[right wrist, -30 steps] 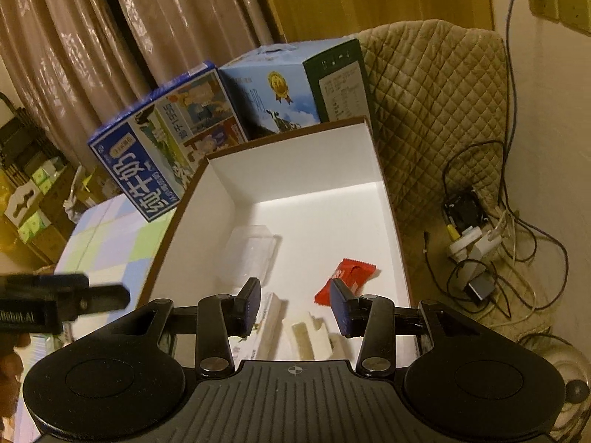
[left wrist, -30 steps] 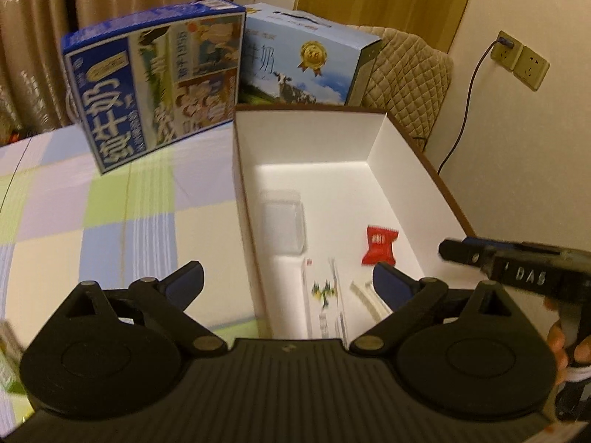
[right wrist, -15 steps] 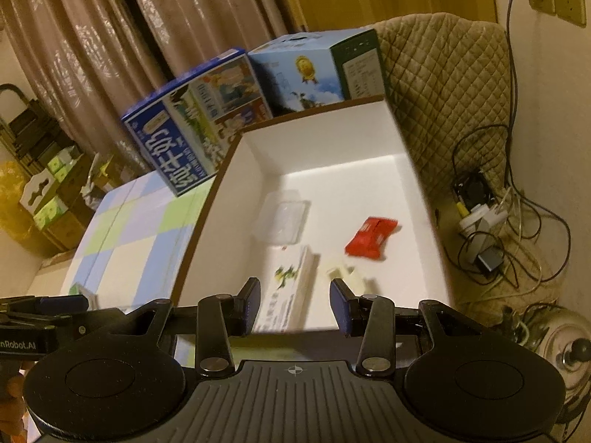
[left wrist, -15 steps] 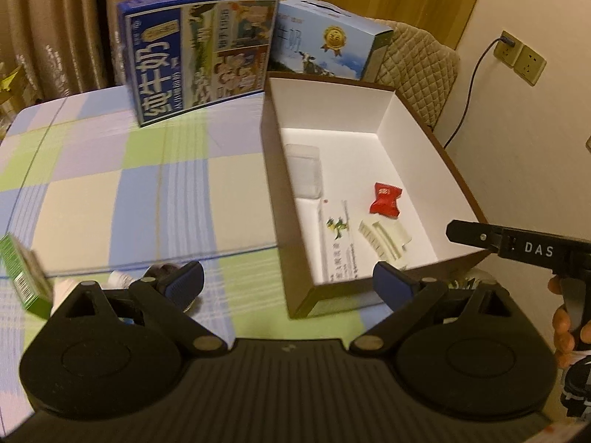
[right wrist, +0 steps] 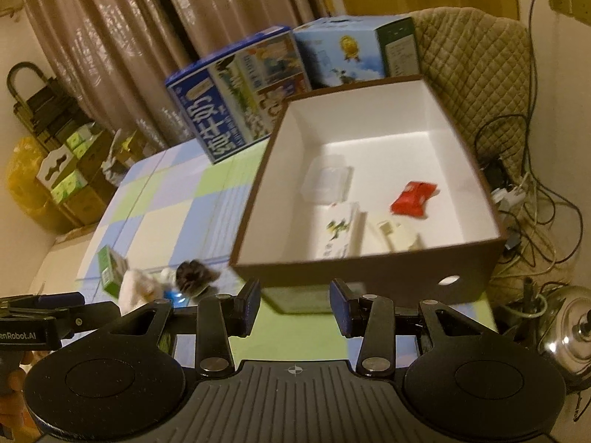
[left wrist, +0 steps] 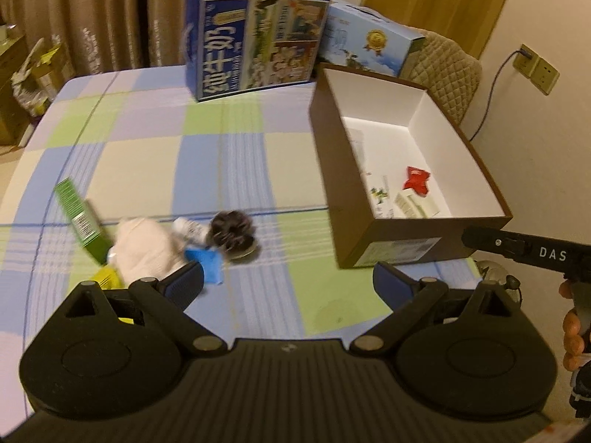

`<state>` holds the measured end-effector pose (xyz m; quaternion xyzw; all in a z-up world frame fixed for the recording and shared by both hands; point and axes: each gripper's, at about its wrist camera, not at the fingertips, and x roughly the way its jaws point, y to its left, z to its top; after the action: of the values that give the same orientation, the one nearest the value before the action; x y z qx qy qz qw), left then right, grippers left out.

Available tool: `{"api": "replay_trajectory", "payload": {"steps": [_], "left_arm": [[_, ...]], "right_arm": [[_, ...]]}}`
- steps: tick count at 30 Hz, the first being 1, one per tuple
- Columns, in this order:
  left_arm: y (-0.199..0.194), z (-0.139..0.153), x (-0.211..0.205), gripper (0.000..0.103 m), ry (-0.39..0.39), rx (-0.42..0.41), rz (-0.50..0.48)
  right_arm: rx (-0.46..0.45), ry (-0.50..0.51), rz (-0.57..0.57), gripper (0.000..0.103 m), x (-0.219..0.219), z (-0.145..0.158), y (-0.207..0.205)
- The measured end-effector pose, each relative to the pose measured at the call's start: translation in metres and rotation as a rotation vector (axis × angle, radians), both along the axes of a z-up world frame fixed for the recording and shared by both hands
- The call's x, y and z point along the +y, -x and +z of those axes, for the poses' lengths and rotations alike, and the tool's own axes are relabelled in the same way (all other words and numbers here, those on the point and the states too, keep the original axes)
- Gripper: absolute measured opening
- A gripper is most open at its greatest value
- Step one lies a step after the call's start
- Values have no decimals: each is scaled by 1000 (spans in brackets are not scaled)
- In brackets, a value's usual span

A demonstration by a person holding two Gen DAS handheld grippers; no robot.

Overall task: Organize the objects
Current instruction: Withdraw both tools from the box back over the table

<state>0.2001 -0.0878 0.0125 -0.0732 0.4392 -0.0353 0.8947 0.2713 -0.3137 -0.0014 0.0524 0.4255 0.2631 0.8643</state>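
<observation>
A brown box (left wrist: pixel 334 170) with a white inside stands at the table's right. It holds a red packet (left wrist: pixel 415 181), a white card (left wrist: pixel 380 195) and a cream piece (left wrist: pixel 413 203); the right wrist view also shows a clear plastic tub (right wrist: pixel 327 182) in it. A pile lies left of the box: a green carton (left wrist: pixel 79 217), a white cloth (left wrist: pixel 144 247), a small white bottle (left wrist: pixel 190 227), a dark scrunchie (left wrist: pixel 231 232) and a blue item (left wrist: pixel 207 262). My left gripper (left wrist: pixel 288 282) is open above the table, near the pile. My right gripper (right wrist: pixel 295 304) is open and empty before the box's front wall (right wrist: pixel 369 269).
Two blue milk cartons (left wrist: pixel 255 40) stand at the table's far edge behind the box. A quilted chair (right wrist: pixel 476 70), loose cables (right wrist: pixel 524 199) and a metal pot (right wrist: pixel 580 328) are to the right of the table. Stacked boxes (right wrist: pixel 62 170) sit at the far left.
Both grippers have drawn back from over the box toward the table's near edge. The pile of small items has come into view. Neither gripper's jaws have changed.
</observation>
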Motion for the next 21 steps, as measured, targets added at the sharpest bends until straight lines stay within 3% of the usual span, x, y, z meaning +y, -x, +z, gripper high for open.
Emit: {"api": "replay_trajectory", "payload": {"steps": [21], "left_arm": [[67, -23, 107, 96, -1, 76, 227]], "right_arm": [[78, 46, 191, 39, 100, -33, 46]]}}
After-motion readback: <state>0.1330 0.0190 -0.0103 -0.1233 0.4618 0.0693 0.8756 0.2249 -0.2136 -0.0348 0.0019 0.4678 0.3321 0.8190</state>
